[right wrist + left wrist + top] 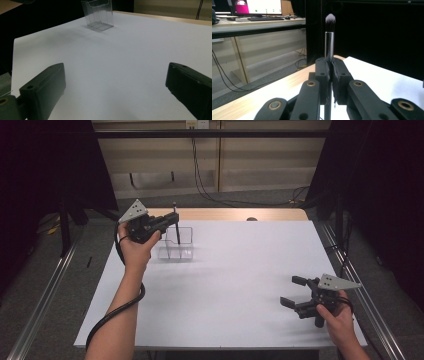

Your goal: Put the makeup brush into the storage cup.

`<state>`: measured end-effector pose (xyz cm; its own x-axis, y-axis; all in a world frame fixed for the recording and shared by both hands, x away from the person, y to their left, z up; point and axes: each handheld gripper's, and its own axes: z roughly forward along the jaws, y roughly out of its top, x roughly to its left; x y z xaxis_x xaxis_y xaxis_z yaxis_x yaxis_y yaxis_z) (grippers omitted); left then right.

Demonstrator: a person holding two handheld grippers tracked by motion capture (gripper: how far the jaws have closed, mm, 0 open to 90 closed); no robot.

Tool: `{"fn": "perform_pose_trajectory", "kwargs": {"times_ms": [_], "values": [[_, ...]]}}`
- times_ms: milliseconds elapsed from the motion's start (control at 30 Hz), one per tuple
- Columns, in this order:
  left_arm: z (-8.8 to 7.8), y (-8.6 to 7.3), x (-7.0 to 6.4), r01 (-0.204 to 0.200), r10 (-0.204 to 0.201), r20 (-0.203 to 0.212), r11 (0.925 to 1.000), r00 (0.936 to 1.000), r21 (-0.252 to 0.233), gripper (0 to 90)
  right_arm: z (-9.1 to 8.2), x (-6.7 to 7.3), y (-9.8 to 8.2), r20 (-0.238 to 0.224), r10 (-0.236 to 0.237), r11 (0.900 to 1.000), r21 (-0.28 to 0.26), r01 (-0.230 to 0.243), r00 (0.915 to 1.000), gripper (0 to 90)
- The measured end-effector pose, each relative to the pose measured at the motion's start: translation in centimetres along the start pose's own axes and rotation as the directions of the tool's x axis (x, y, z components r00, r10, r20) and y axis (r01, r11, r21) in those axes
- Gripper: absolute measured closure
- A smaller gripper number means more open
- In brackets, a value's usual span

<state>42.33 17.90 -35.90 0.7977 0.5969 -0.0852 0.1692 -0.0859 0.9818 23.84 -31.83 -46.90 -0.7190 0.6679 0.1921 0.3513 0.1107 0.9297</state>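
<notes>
My left gripper (172,220) is shut on a makeup brush (176,227), held upright over the clear plastic organizer (176,243) at the back left of the white table. In the left gripper view the brush (329,40) rises between the closed jaws, silver ferrule and pale bristle tip upward. Its dark handle points down toward the organizer's compartments. My right gripper (294,292) rests low near the table's front right, jaws wide apart with nothing between them. From the right gripper view the organizer (98,14) stands far across the table and looks empty.
The white table surface (235,270) has a wooden strip along its far edge (235,214). Metal rails (40,295) run along both sides on the floor. Cables hang at the back wall (200,175). A desk with a monitor and keyboard (262,10) stands beyond the table.
</notes>
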Motion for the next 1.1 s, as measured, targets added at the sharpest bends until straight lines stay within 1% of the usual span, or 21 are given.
{"fn": "perform_pose_trajectory", "kwargs": {"times_ms": [133,200,333,367,467,533,700,933,1100], "values": [[0.2,0.2,0.3,0.001,-0.001,-0.016,1.0000,0.9999,-0.006,84.1,0.0,0.0,0.0,0.000,-0.002,1.000,0.002,0.002,1.0000,2.8],[0.3,0.2,0.4,0.007,-0.007,-0.016,0.9999,0.9999,-0.011,84.1,0.0,0.0,0.0,0.002,-0.002,1.000,0.001,0.002,1.0000,2.7],[0.4,0.3,0.6,-0.007,0.007,-0.017,0.9999,0.9998,-0.009,84.2,0.0,0.0,0.0,0.001,-0.005,1.000,0.001,0.005,1.0000,2.7],[0.4,0.3,0.6,-0.002,0.001,-0.019,0.9999,0.9998,-0.012,84.1,0.0,0.0,0.0,0.001,-0.004,1.000,0.000,0.004,1.0000,2.7],[0.5,0.3,0.9,-0.006,0.005,-0.029,0.9999,0.9996,-0.012,84.1,-0.1,-0.1,0.0,0.001,-0.004,1.000,0.001,0.004,1.0000,2.8],[0.5,0.3,1.0,0.000,-0.001,-0.030,0.9999,0.9996,-0.017,84.1,-0.1,0.0,0.0,0.001,-0.005,1.000,0.001,0.005,1.0000,2.7],[0.6,0.3,1.3,0.004,-0.004,-0.040,0.9999,0.9992,-0.015,84.2,0.0,0.0,0.0,0.001,-0.006,1.000,0.002,0.006,1.0000,2.7],[0.7,0.6,1.6,-0.009,0.009,-0.052,0.9999,0.9986,-0.012,84.1,-0.1,0.0,-0.1,0.001,-0.005,1.000,0.001,0.005,1.0000,2.8],[0.7,0.7,1.8,-0.009,0.008,-0.059,0.9999,0.9982,-0.011,84.1,-0.1,0.0,0.0,0.000,-0.005,1.000,0.001,0.005,1.0000,2.8]]}}
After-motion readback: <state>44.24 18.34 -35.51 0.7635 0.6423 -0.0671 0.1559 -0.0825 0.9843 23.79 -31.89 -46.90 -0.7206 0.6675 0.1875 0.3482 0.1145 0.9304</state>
